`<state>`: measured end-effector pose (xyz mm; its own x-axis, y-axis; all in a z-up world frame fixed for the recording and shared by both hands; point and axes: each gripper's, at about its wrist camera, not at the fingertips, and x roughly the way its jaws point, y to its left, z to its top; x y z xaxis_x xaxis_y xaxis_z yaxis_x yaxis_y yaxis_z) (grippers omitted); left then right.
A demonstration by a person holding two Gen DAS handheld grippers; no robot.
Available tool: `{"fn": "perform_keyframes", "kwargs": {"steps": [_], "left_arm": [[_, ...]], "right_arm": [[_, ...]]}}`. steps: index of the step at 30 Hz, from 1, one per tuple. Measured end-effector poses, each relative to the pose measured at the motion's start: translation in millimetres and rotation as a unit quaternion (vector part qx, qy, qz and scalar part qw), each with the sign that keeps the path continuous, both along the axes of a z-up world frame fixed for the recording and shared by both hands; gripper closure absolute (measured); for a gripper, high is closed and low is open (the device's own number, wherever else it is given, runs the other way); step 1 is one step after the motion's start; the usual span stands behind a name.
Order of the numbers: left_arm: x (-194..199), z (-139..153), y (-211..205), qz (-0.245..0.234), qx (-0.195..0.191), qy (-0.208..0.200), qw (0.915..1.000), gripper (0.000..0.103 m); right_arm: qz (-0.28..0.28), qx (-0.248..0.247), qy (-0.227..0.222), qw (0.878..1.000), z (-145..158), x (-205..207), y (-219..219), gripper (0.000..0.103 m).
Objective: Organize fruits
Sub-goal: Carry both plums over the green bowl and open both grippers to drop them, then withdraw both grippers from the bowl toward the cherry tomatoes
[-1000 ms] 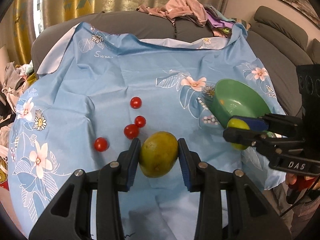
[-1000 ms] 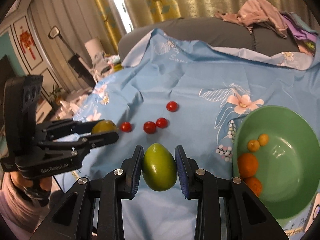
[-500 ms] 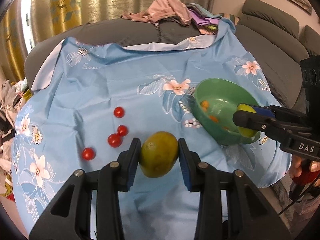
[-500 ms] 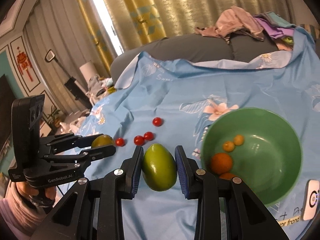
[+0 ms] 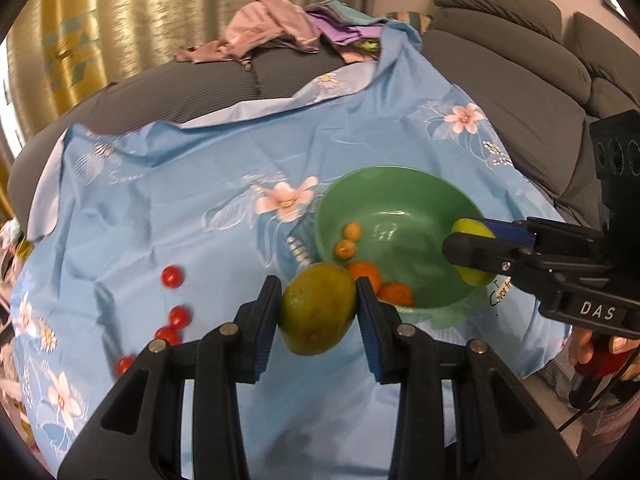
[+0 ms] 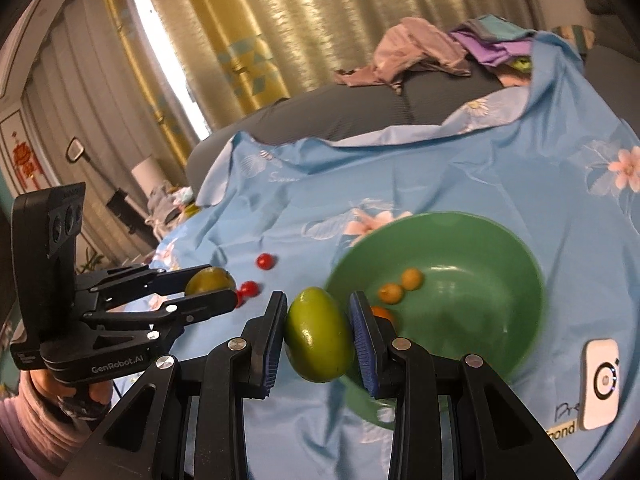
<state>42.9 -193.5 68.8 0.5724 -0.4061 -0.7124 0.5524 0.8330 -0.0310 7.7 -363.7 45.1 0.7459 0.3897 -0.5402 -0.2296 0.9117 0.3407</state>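
blue floral cloth is carrying a green bowl (image 6: 472,240); left gripper (image 5: 318,312) and right gripper (image 6: 318,330), jaws each clamping a green fruit, should be opening only once low over its hollow.

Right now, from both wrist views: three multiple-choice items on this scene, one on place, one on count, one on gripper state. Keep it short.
1. Where do the red cherry tomatoes lie?
A. in the green bowl
B. on the blue cloth
C. on the sofa

2. How many fruits sit in the green bowl?
A. one
B. four
C. seven

3. The left gripper is:
A. open, holding nothing
B. shut on a green-yellow fruit
C. shut on a tomato

Key: 1 B, they rest on the blue cloth left of the bowl. 2 B, two small, two larger orange ones. 3 B, the green-yellow fruit is between its pads.
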Motion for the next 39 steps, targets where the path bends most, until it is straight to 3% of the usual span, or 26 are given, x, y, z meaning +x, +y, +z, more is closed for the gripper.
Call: {"fn": "perform_keyframes", "kwargs": {"steps": [16,31,34,36,39], "left_arm": [[22,-27,-69,-0.058,0.042,0.019,0.9972,0.065],[28,-49,-85,-0.068,0.074,0.031,0.9944,0.064],[29,-49,-83,-0.063,0.073,0.029,0.9949,0.055],[29,-49,-80,-0.059,0.071,0.03,0.9953,0.042],[27,-48,-71,-0.048,0.064,0.032,0.9963,0.035]], "right_arm": [[-0.039,0.023,0.018,0.999,-23,5,-43,0.069],[-0.057,0.013,0.048,0.997,-41,10,-49,0.069],[-0.062,0.012,0.054,0.997,-42,10,-50,0.069],[-0.065,0.009,0.057,0.996,-42,10,-49,0.068],[-0.07,0.006,0.056,0.996,-40,8,-48,0.066]]}}
